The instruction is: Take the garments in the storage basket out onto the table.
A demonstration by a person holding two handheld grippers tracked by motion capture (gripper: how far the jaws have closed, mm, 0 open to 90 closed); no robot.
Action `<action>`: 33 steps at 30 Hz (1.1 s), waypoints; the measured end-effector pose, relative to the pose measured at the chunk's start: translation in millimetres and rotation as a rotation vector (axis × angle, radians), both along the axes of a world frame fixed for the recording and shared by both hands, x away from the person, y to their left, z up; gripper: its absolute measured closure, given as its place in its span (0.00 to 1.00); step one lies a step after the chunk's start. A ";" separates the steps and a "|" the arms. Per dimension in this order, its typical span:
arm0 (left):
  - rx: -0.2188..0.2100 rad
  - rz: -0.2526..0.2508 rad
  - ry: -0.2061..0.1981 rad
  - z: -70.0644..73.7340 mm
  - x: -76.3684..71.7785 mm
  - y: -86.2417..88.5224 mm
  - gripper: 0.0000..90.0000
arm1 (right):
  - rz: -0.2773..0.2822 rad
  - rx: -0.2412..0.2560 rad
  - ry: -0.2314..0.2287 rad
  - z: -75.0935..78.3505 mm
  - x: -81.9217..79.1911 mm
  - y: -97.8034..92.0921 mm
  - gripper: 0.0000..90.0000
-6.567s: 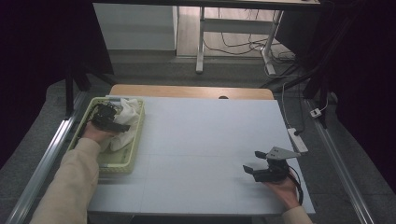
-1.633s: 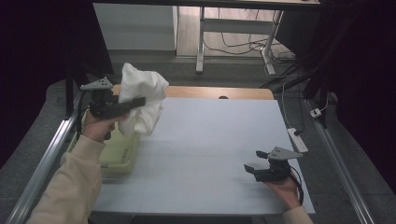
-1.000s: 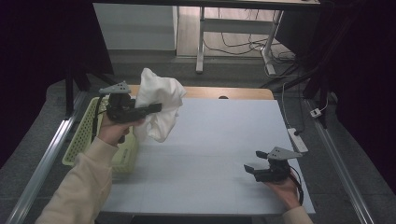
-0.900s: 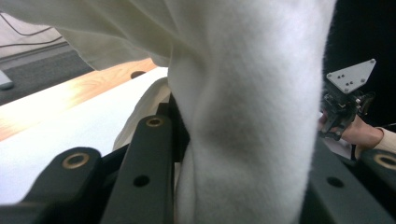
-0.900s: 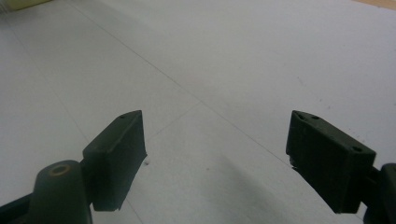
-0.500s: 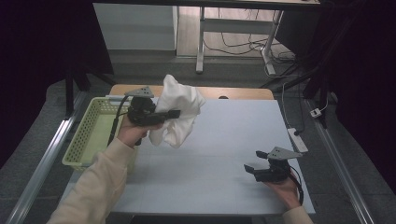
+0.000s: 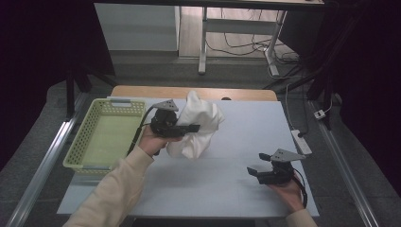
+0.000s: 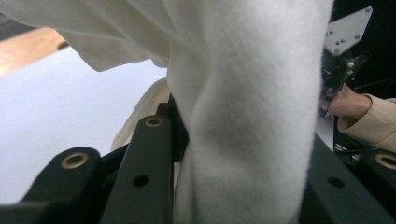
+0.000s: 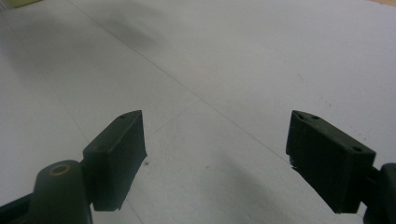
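High view, bench: a pale sheet covers the bench (image 7: 227, 184), with a strip of bare wood at the far edge.
High view, left gripper: the left gripper (image 7: 191, 128) is up off the bench, left of centre, its jaws pointing right and clamped on a white cloth (image 7: 198, 125).
High view, cloth: bunched and hanging, it billows above the jaws and droops below them, its lower end close to the bench top; whether it touches, I cannot tell.
High view, basket: a yellow-green basket (image 7: 82, 142) sits at the left of the bench, just beside the left hand (image 7: 150, 141), nothing lying inside it.
High view, right gripper: the right gripper (image 7: 253, 171) is low at the near right corner, held in the right hand (image 7: 285, 190), jaws apart and pointing left, well apart from the cloth.
High view, floor: cables (image 7: 236, 45) and a power strip (image 7: 301, 141) lie beyond and to the right of the bench.

Left gripper view, cloth: thick white cloth (image 8: 243, 107) runs right down between the two black jaws, and they are pressed onto it.
Left gripper view, background: the pale bench (image 8: 56, 112) is behind at the left; farther off at the right, the right gripper (image 8: 343, 56) with its grey plate, and a cream sleeve (image 8: 373, 123).

Right gripper view, jaws: wide open, nothing between them, just the bench (image 9: 215, 70) below.
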State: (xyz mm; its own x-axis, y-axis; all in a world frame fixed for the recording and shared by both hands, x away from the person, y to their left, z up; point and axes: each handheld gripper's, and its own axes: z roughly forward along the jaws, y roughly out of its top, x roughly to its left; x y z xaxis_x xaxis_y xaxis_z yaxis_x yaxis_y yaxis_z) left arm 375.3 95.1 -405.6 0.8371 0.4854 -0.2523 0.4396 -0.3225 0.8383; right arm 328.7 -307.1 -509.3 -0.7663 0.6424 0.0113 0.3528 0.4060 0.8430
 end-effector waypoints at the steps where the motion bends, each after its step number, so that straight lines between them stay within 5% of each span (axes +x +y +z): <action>1: 0.006 -0.002 0.003 -2.4 0.9 -2.6 0.78 | 0.000 0.000 0.001 -0.1 -0.1 0.1 0.22; 15: 0.145 0.003 0.090 -64.8 16.5 -35.6 0.78 | -0.002 -0.013 -0.001 -0.3 -0.3 0.7 0.22; 21: 0.255 0.006 0.104 -91.1 16.9 -47.6 0.77 | -0.003 -0.016 0.002 -1.0 0.4 0.6 0.22; 33: 0.272 -0.005 0.089 -93.2 12.8 -55.2 0.76 | 0.001 -0.019 0.006 -2.1 1.0 1.3 0.22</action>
